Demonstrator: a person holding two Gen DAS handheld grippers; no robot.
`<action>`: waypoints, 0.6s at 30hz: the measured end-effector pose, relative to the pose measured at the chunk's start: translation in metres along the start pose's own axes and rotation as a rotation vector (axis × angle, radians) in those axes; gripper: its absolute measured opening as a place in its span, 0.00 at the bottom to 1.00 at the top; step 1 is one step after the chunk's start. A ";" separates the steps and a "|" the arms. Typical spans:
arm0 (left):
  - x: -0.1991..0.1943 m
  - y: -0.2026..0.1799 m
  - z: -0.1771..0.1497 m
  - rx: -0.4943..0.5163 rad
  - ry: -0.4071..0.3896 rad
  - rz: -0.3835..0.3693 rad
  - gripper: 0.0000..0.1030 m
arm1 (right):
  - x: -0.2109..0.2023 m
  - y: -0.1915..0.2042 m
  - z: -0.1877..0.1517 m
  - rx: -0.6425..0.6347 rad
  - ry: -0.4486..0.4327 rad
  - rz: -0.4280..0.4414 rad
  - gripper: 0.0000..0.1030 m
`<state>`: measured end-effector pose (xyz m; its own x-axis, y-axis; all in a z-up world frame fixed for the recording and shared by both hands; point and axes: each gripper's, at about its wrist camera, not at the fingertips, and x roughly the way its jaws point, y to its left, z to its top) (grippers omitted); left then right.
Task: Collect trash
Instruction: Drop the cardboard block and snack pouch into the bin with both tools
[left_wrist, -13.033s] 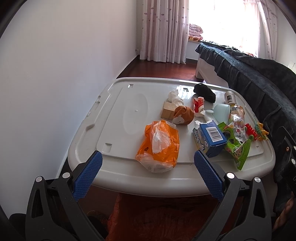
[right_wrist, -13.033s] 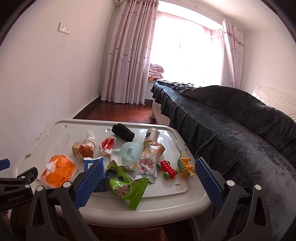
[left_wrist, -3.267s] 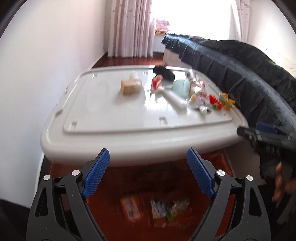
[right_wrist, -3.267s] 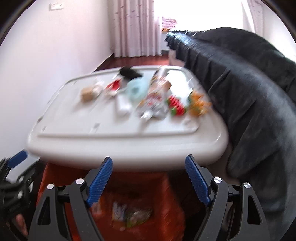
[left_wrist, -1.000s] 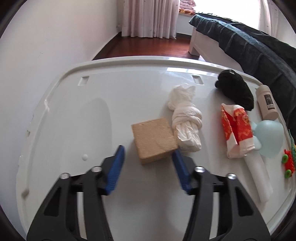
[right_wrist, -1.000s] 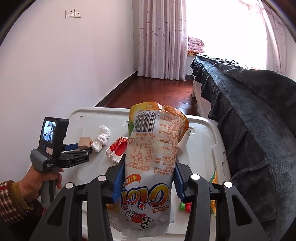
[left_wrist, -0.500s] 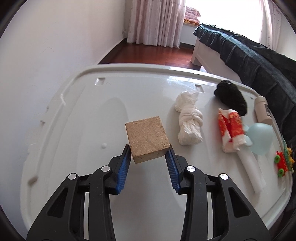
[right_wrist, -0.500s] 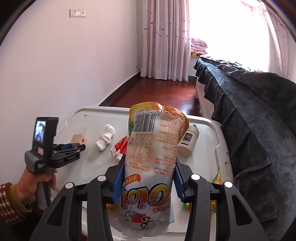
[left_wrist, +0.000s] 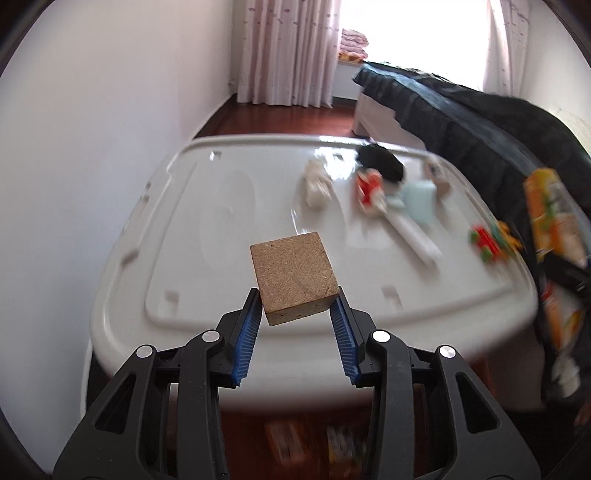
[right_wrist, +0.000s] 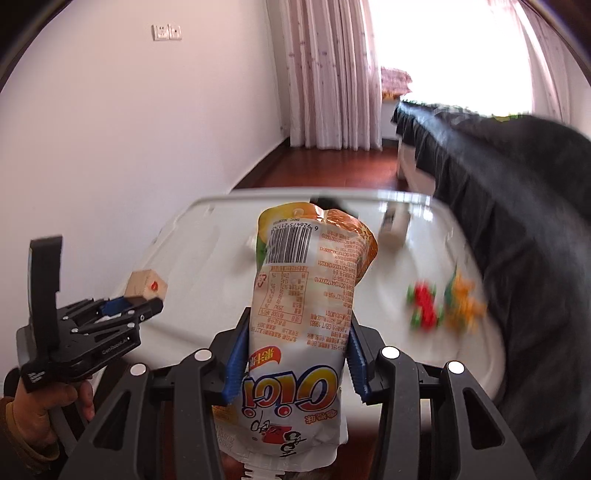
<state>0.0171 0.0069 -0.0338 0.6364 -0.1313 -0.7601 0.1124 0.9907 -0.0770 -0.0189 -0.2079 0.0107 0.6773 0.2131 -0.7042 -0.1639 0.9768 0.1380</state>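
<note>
Both grippers have pulled back toward the near edge of the white lid (left_wrist: 207, 236) since a second ago, each carrying its item clear of the surface. Left gripper (left_wrist: 297, 314) is clamped narrow on the brown block (left_wrist: 293, 275), held above the lid's near edge. Right gripper (right_wrist: 295, 343) pinches the snack pouch (right_wrist: 306, 295) upright, pads pressed on both its sides. On the lid's far right lie a white cloth wad (left_wrist: 316, 182), red wrapper (left_wrist: 369, 184), pale blue cup (left_wrist: 419, 201), black item (left_wrist: 382, 162) and red-orange toys (left_wrist: 493, 240), all blurred. Trash packets (left_wrist: 284, 439) lie on the floor below, near side. A hand (right_wrist: 40, 413) grips the left tool's handle.
</note>
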 end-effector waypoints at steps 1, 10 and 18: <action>-0.004 -0.004 -0.009 0.007 0.008 -0.007 0.37 | -0.001 0.004 -0.015 0.008 0.025 0.003 0.44; -0.017 -0.011 -0.096 0.028 0.140 -0.050 0.37 | 0.004 0.025 -0.117 0.021 0.226 -0.016 0.44; -0.014 -0.021 -0.128 0.016 0.230 -0.076 0.37 | 0.014 0.027 -0.134 0.032 0.306 -0.054 0.46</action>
<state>-0.0914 -0.0071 -0.1041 0.4351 -0.1913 -0.8798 0.1665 0.9774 -0.1302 -0.1101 -0.1818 -0.0888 0.4365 0.1494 -0.8872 -0.1074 0.9877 0.1135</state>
